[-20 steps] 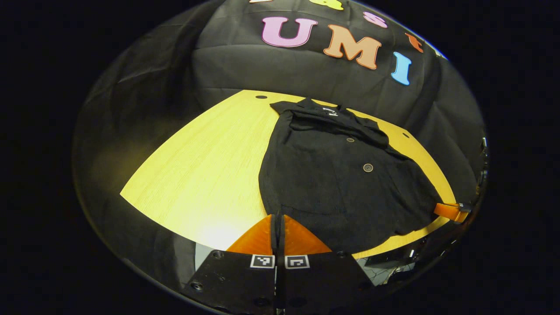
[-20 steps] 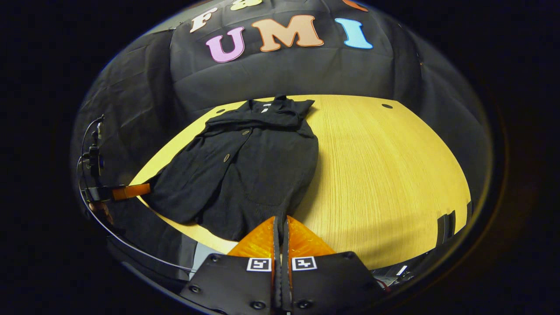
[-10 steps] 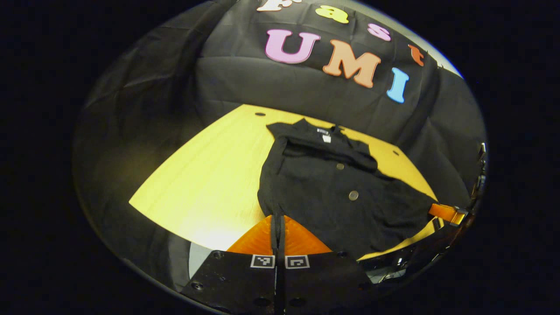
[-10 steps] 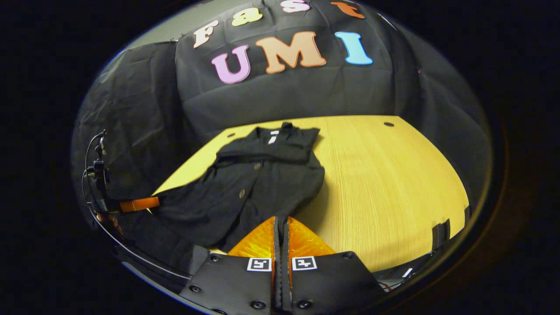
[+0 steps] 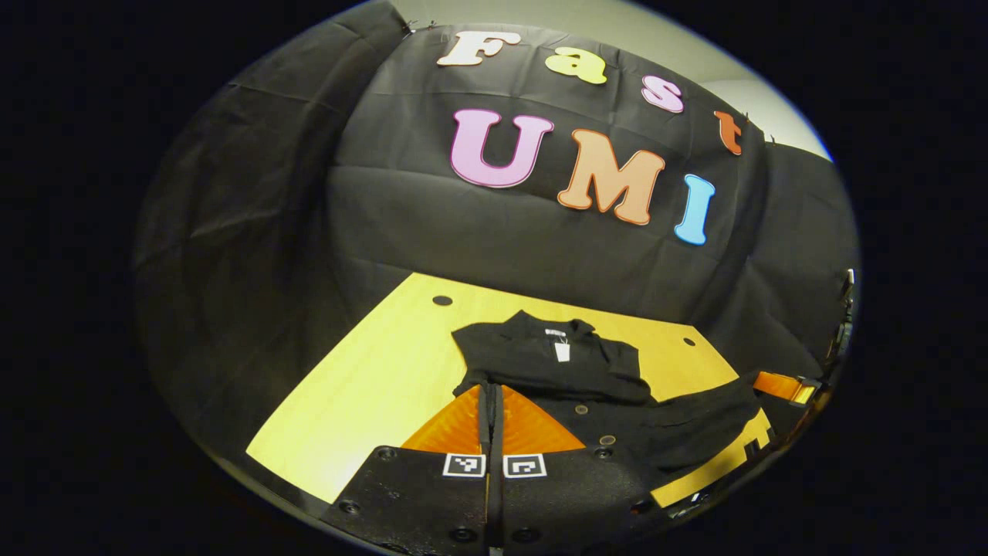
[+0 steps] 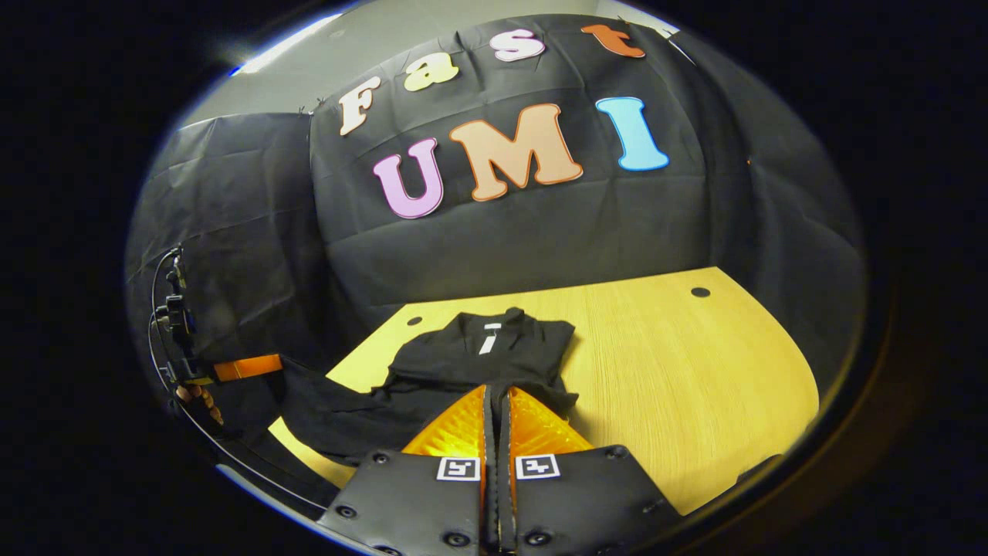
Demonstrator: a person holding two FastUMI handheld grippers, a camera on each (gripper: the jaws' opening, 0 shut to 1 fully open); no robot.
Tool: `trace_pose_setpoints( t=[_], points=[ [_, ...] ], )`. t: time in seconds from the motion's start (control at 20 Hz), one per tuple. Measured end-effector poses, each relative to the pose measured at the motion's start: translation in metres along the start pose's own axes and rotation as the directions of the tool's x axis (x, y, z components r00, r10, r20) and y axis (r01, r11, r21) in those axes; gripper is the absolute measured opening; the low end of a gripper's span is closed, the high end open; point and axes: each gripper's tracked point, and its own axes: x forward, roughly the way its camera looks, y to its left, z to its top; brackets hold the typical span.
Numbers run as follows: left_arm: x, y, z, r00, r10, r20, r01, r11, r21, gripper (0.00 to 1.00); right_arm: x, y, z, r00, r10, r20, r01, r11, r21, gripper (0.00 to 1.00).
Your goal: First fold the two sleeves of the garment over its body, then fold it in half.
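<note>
Black fabric of the garment [image 5: 587, 378] lies on the yellow wooden table [image 5: 363, 386] in the left gripper view, collar end toward the booth wall, with a small white tag [image 5: 562, 351] at the neck. My left gripper [image 5: 491, 401] sits at the near left edge of the garment. Its two fingers are pressed together with almost no gap, and dark cloth meets them at the tips; I cannot tell whether a fold is pinched between them. Two round buttons [image 5: 580, 409] show on the front panel. My right gripper [image 5: 783, 386] appears at the far right edge, at the garment's other near corner.

Right gripper view: the garment [image 6: 478, 363] lies on the table [image 6: 679, 363], collar away from me. My right gripper [image 6: 498, 405] has its fingers closed to a thin slit at the garment's near edge; a grip on cloth cannot be confirmed. My left gripper [image 6: 247, 367] is at the left, beside the lifted hem, with a hand [image 6: 197, 398] below it.
</note>
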Motion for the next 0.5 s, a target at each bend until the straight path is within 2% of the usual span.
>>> trace_pose_setpoints(
  t=[0.15,0.5],
  points=[
    [0.021,-0.004,0.016,1.000,0.003,0.016,-0.003,1.000,0.005,0.00,0.018,-0.002,0.026,1.000,0.015,0.017,-0.015,1.000,-0.013,0.00],
    [0.075,-0.010,0.049,0.999,0.007,0.038,-0.008,0.999,0.036,0.00,0.062,-0.013,0.068,0.999,0.033,0.028,-0.033,0.999,-0.008,0.02]
  ],
)
